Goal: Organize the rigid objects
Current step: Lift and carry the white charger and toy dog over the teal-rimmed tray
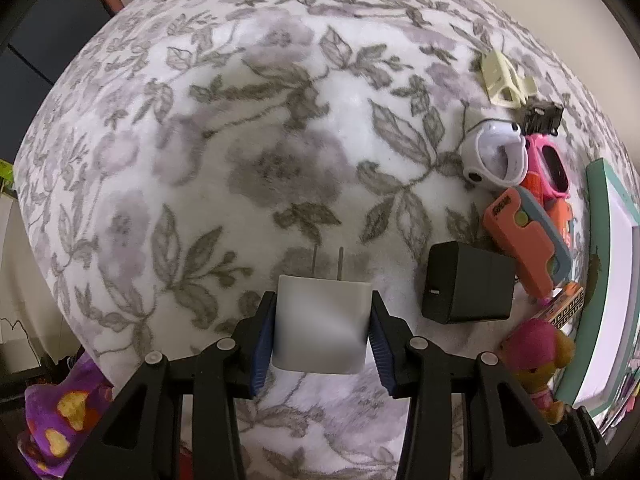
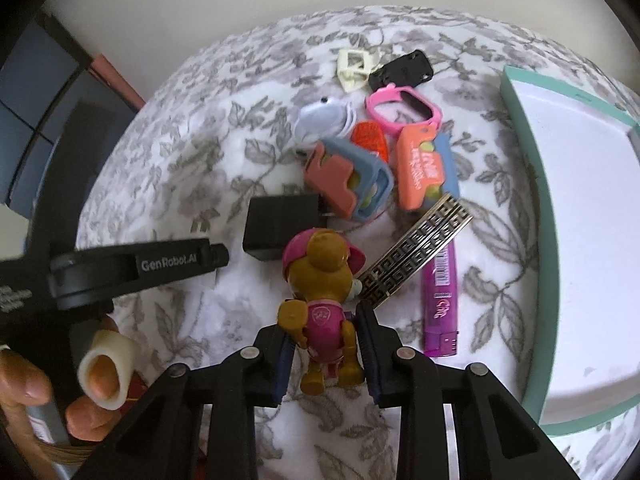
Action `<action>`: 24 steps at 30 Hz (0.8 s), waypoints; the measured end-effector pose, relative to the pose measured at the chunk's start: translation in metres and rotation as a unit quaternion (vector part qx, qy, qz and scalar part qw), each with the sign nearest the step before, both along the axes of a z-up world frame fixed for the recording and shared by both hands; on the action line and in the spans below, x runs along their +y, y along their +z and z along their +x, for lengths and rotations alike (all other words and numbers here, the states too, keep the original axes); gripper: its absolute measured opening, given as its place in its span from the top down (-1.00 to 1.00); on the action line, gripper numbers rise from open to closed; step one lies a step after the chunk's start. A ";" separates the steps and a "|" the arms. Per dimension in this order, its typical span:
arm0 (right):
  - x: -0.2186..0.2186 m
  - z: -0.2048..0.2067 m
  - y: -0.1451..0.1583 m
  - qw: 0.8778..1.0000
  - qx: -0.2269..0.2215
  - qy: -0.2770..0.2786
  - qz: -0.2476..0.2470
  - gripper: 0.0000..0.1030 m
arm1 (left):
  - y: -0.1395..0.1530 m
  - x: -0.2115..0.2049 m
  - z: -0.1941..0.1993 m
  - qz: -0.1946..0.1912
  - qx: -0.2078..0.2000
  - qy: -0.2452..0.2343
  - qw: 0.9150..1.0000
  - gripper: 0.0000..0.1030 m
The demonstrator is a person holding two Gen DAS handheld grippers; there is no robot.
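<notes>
My left gripper (image 1: 322, 322) is shut on a white wall charger (image 1: 320, 322), prongs pointing away, just above the floral blanket (image 1: 240, 140). My right gripper (image 2: 326, 350) is shut on a brown toy pup in pink (image 2: 320, 292), held by its body. The same pup (image 1: 536, 354) shows at the lower right of the left wrist view. A black charger (image 1: 468, 282) (image 2: 280, 228) lies beside it. Behind it sits a pile: orange-and-blue cases (image 2: 346, 178), a pink watch (image 2: 404, 110), a white round piece (image 2: 322, 120).
A teal-rimmed white box (image 2: 528, 184) (image 1: 600, 248) stands at the right. A purple lighter (image 2: 438, 300) and a patterned metal bar (image 2: 416, 252) lie near it. The other hand-held gripper's body (image 2: 136, 268) and a hand (image 2: 36, 392) fill the left of the right wrist view.
</notes>
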State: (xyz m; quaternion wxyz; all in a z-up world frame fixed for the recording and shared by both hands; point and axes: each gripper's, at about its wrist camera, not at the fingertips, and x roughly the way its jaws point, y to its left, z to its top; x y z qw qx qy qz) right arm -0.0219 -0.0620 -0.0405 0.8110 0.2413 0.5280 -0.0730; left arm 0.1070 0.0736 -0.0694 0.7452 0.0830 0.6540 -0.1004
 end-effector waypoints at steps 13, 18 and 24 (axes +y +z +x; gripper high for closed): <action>-0.068 -0.023 0.058 0.993 -0.068 -0.094 0.005 0.40 | 0.064 -0.025 -0.014 -0.039 -0.046 -0.026 0.998 0.12; -0.100 -0.037 0.074 0.988 -0.067 -0.134 -0.026 0.39 | 0.081 -0.069 -0.027 -0.054 -0.053 -0.068 0.995 0.12; -0.136 -0.053 0.086 0.981 -0.072 -0.172 -0.048 0.39 | 0.090 -0.121 -0.045 -0.061 -0.058 -0.110 0.990 0.12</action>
